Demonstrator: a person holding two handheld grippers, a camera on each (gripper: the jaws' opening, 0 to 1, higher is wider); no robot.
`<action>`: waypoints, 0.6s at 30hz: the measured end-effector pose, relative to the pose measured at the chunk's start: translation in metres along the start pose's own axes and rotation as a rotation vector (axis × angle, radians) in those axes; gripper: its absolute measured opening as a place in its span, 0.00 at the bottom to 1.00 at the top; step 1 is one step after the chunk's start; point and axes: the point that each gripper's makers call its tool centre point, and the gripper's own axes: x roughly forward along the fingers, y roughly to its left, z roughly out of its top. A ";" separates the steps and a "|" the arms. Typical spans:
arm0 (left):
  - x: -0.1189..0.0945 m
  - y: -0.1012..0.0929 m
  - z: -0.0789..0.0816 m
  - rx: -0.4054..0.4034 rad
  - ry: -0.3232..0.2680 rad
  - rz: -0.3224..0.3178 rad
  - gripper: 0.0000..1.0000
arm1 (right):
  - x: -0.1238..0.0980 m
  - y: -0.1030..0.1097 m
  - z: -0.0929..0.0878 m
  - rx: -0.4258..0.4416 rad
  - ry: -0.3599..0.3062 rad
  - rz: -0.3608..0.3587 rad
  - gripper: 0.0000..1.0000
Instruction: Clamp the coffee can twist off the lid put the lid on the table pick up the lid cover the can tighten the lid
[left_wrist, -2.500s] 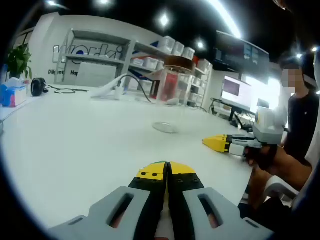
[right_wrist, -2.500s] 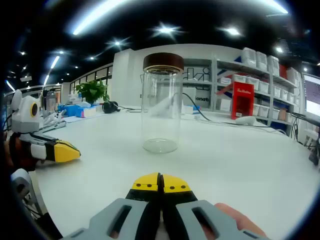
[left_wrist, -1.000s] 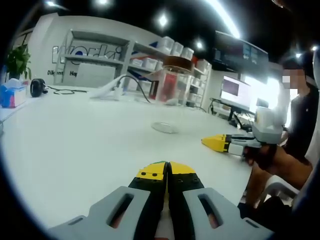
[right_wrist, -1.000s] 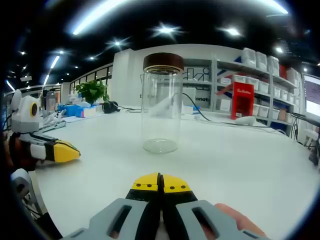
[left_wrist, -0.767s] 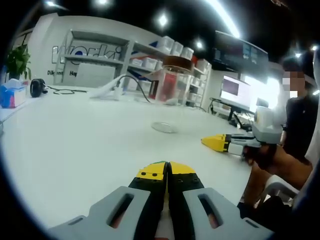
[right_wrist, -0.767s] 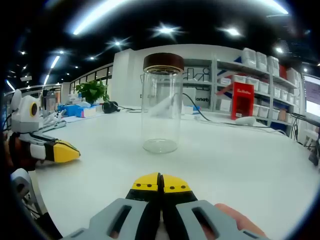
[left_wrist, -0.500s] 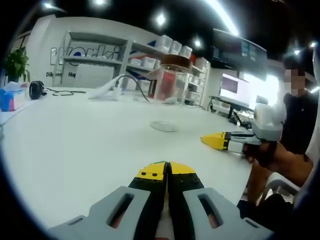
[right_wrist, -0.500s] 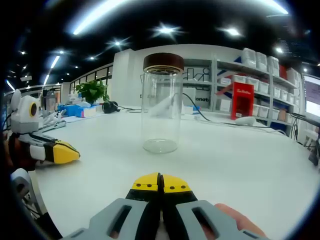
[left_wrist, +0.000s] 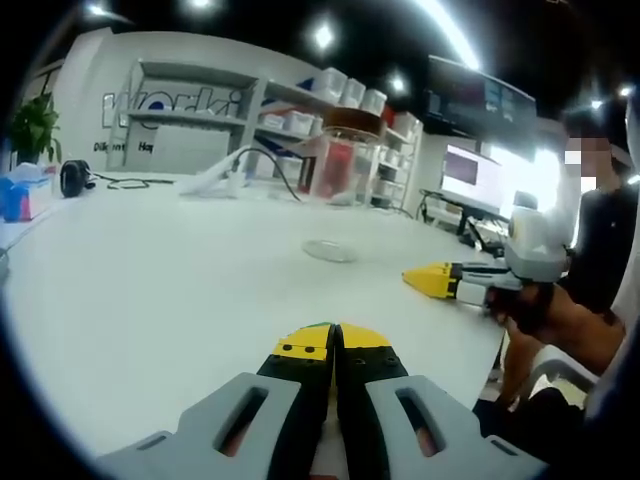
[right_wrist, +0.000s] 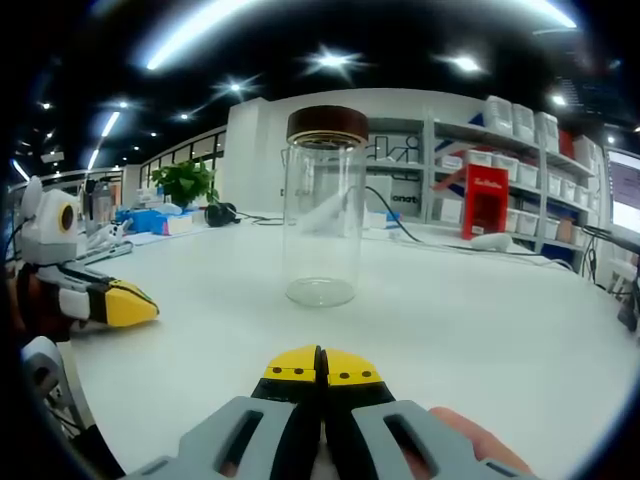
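Note:
A tall clear glass can (right_wrist: 322, 215) with a dark brown lid (right_wrist: 327, 123) stands upright on the white table (right_wrist: 480, 300), straight ahead of my right gripper (right_wrist: 322, 360), which is shut and empty near the front edge. In the left gripper view the same can (left_wrist: 340, 185) stands farther off, its lid (left_wrist: 352, 121) on top. My left gripper (left_wrist: 334, 345) is shut with nothing in it. The left gripper (right_wrist: 128, 300) shows at the left of the right gripper view, and the right gripper (left_wrist: 430, 279) at the right of the left gripper view, held by a hand.
Shelves with white bins (left_wrist: 350, 95) and a red box (right_wrist: 485, 200) line the back wall. A potted plant (right_wrist: 185, 185), headphones (left_wrist: 75, 175), a blue box (left_wrist: 20, 190) and cables (right_wrist: 410, 232) lie along the far table edge. A person (left_wrist: 600, 240) sits at the right.
The left gripper view has shifted slightly, so the can and the right gripper sit a touch differently in it. The can, the lid and both shut grippers have stayed put.

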 end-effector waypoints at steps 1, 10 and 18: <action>0.000 0.000 0.000 0.000 0.002 -0.001 0.00 | 0.000 0.000 0.000 0.000 0.000 0.000 0.00; 0.002 -0.002 0.004 0.101 0.018 0.005 0.00 | 0.000 0.000 0.000 0.000 0.000 0.000 0.00; 0.004 -0.004 0.006 0.104 0.029 -0.017 0.00 | 0.000 0.000 0.000 0.001 0.000 -0.001 0.00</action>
